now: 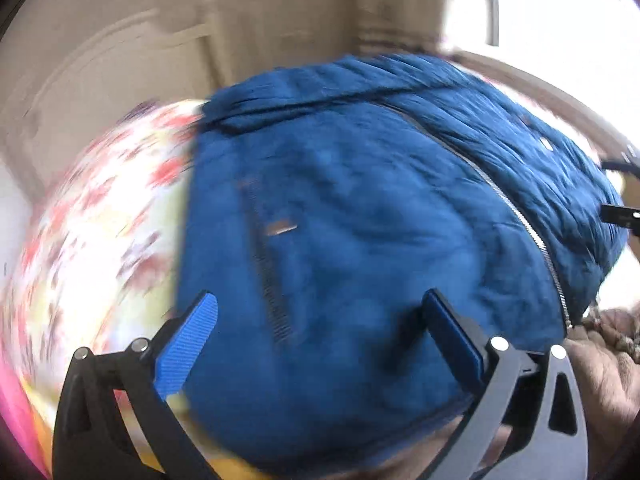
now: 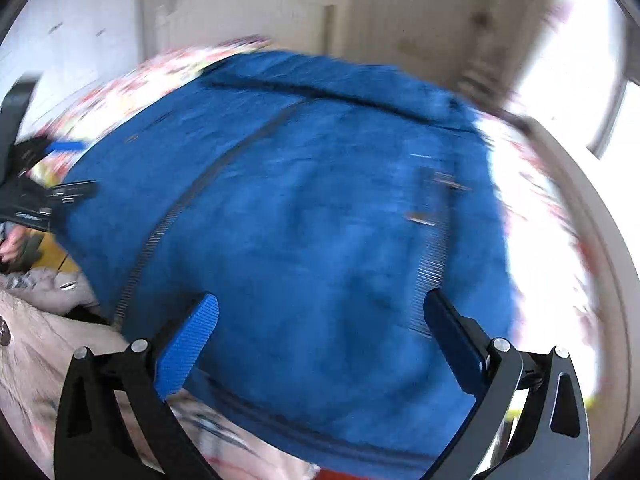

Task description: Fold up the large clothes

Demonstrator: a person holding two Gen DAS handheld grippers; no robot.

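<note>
A blue zip-front jacket [image 1: 360,220] lies spread on a floral bedspread [image 1: 100,220], front up, with a silver centre zip [image 1: 532,232] and a pocket zip. My left gripper [image 1: 320,312] is open and empty, hovering over the jacket's lower part. In the right wrist view the same jacket [image 2: 312,220] fills the middle. My right gripper [image 2: 320,312] is open and empty above the jacket's hem. The left gripper also shows at the left edge of the right wrist view [image 2: 60,168]. Both views are motion-blurred.
A beige garment [image 1: 604,360] lies beside the jacket's hem; it also shows in the right wrist view [image 2: 36,320]. A cream headboard [image 2: 248,4] and wall stand behind the bed. A bright window [image 1: 560,8] is at the right.
</note>
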